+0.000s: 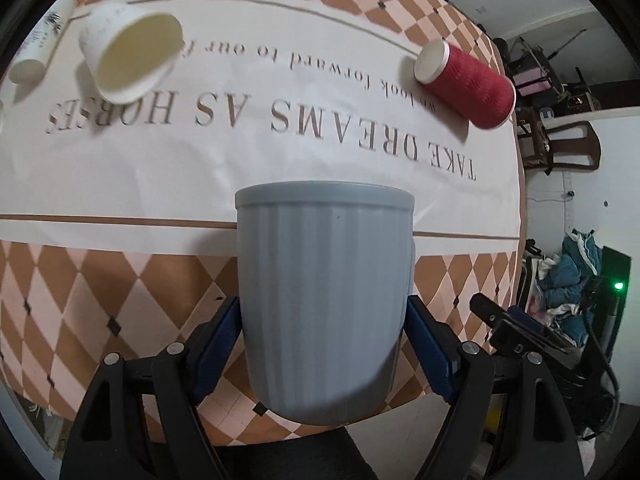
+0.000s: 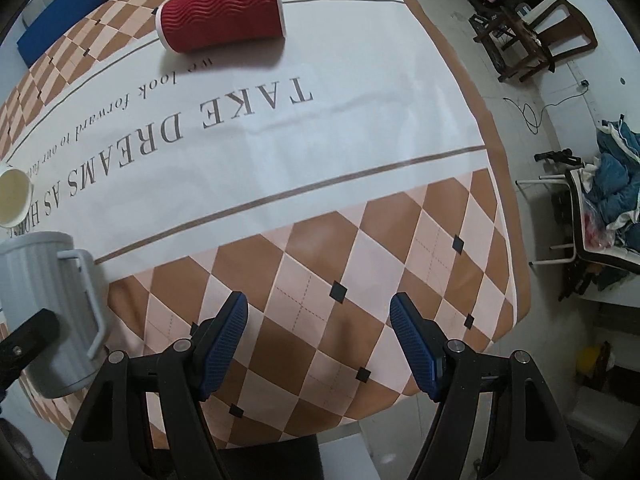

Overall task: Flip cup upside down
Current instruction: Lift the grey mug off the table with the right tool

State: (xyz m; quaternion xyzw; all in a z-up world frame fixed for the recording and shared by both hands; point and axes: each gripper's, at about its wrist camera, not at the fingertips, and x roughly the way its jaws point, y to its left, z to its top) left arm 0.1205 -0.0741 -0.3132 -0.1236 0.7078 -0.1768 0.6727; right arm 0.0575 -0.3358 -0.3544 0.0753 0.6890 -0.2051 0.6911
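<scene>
A grey ribbed mug (image 1: 324, 300) fills the middle of the left wrist view, rim pointing away toward the table. My left gripper (image 1: 323, 344) is shut on its body, blue pads pressed on both sides. The mug looks held above the table's near part. It also shows at the left of the right wrist view (image 2: 44, 304), handle facing right, with part of the left gripper in front of it. My right gripper (image 2: 319, 332) is open and empty over the checkered cloth.
A red ribbed paper cup (image 1: 468, 84) (image 2: 224, 12) lies on its side at the far right. A white paper cup (image 1: 128, 56) (image 2: 14, 198) lies tilted at the far left, beside a white tube (image 1: 40, 40). The table's edge (image 2: 504, 208), chairs and clutter are on the right.
</scene>
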